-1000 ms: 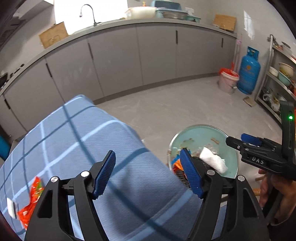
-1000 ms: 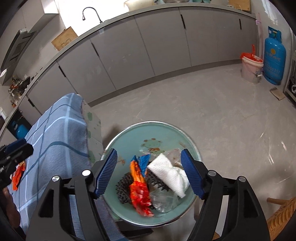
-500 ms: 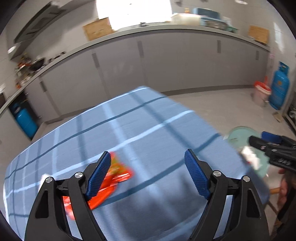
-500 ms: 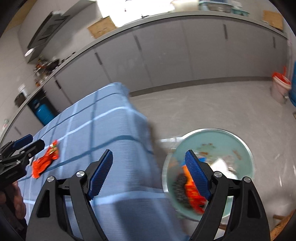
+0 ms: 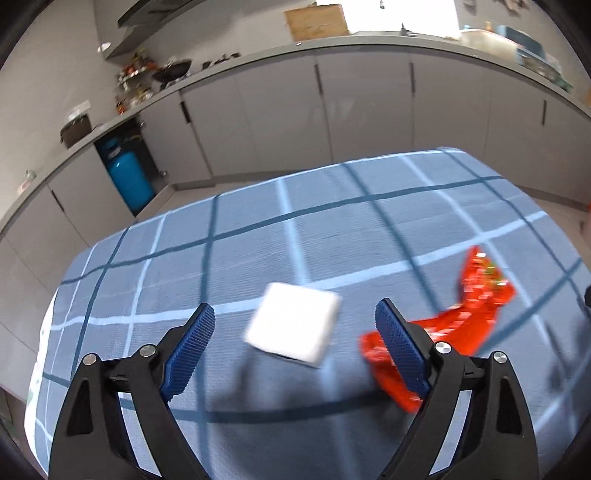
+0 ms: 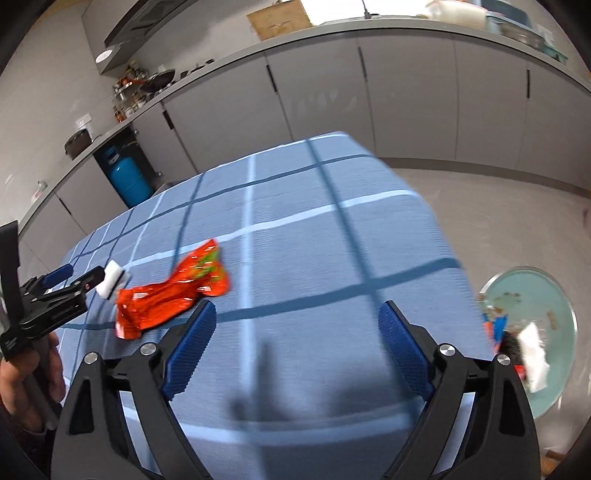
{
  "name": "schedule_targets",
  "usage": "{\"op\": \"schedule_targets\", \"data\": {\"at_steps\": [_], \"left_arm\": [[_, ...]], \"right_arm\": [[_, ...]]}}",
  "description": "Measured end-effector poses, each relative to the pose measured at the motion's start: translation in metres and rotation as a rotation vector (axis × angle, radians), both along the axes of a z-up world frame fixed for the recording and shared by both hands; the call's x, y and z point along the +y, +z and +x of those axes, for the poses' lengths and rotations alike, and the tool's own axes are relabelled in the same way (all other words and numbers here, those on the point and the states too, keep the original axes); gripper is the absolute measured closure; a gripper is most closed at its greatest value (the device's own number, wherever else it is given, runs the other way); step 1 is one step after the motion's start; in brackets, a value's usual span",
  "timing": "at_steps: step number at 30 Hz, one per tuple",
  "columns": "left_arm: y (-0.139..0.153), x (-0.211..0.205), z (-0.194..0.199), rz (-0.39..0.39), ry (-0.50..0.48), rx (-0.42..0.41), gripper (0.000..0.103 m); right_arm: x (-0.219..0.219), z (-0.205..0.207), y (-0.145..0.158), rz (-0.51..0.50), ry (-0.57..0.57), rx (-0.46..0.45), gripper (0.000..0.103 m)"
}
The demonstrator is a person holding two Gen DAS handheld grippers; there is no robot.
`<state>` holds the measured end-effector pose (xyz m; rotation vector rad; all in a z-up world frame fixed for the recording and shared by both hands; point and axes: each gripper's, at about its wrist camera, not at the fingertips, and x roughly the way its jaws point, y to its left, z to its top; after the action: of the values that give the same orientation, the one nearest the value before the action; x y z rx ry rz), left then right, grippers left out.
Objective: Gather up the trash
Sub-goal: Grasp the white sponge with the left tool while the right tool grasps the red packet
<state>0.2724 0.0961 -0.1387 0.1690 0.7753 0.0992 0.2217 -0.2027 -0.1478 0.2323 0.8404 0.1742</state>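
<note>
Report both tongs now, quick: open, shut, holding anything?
Left tongs: open, empty, white pad lying between them.
Right tongs: open, empty, over tablecloth.

No readable text from where I sit.

I can make out no word, brand, number or sign in either wrist view. The red wrapper carries printing with green and yellow patches, but motion blur smears it past reading. The cardboard box on the counter and the blue gas cylinder show no lettering I can read, and the jars and bottles by the stove are too small to tell.
</note>
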Motion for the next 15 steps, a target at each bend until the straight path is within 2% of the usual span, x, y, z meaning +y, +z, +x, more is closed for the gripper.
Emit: {"op": "schedule_targets", "data": {"at_steps": [9, 15], "left_arm": [[-0.028, 0.018, 0.019, -0.035, -0.041, 0.061, 0.016], [-0.035, 0.022, 0.026, -0.072, -0.071, 0.072, 0.015]], "right_arm": [[0.059, 0.026, -0.015, 0.05, 0.024, 0.106, 0.014], [0.085, 0.033, -0.021, 0.044, 0.041, 0.129, 0.014]]}}
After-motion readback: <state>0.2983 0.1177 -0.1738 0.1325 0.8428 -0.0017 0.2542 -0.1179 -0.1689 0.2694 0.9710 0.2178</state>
